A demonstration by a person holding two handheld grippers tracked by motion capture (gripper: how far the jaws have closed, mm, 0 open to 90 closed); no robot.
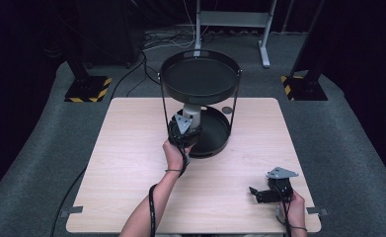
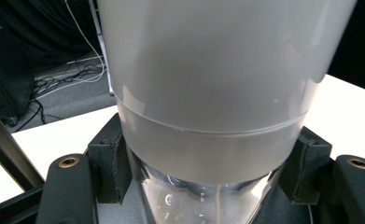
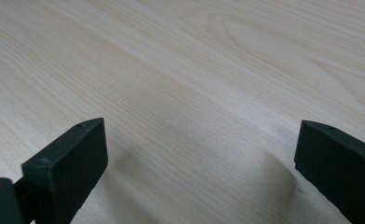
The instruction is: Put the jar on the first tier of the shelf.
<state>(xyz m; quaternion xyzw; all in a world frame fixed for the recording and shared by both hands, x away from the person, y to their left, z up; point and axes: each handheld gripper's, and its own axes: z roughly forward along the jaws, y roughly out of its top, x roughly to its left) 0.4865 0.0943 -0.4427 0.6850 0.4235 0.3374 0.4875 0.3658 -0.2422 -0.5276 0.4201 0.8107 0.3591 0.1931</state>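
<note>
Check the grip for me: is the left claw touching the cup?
Touching. In the left gripper view, both pads press against the sides of the cup, held between them.

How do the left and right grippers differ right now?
The left gripper is shut on a translucent white plastic cup at the lower tray of the black two-tier round stand; the right gripper is open and holds nothing. The left reaches up the pale wooden table; the right sits near its front corner. Both have black jaws.

Dim, dark surroundings; close-up perhaps slightly soft.
</note>
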